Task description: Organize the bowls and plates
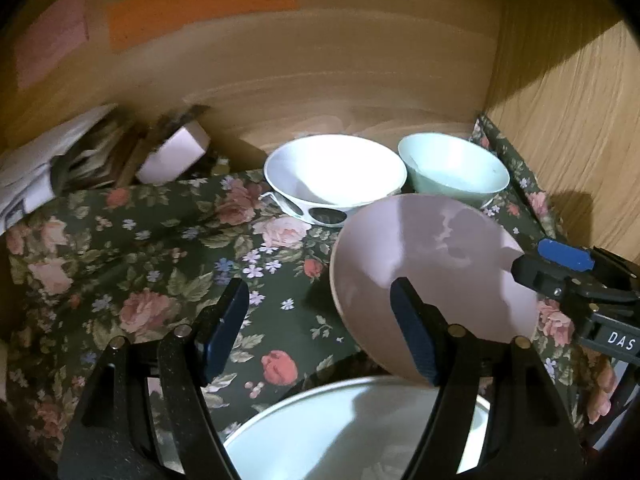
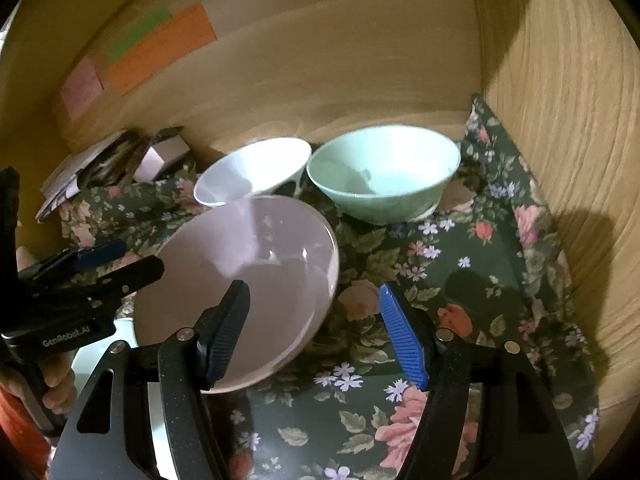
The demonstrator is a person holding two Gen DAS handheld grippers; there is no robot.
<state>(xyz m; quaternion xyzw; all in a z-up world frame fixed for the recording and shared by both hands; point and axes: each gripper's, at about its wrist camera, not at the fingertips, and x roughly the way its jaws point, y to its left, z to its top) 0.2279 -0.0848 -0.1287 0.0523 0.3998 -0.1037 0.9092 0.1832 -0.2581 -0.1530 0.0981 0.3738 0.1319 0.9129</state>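
The pink bowl (image 2: 248,280) is nearest, tilted, its rim between the wide-apart jaws of the right gripper (image 2: 314,332); whether a pad touches it I cannot tell. The left gripper (image 1: 320,328) is also spread, holding nothing. Probably the bowl is being placed; next it must settle beside the white bowl (image 1: 335,172) and mint-green bowl (image 2: 384,172). The floral cloth (image 1: 140,256) covers the worktop between wooden walls (image 2: 560,120).

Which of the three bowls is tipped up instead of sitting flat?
The pink bowl, nearest the grippers. It leans on its edge, while the white bowl and the green bowl sit upright side by side at the back of the flowered cloth.
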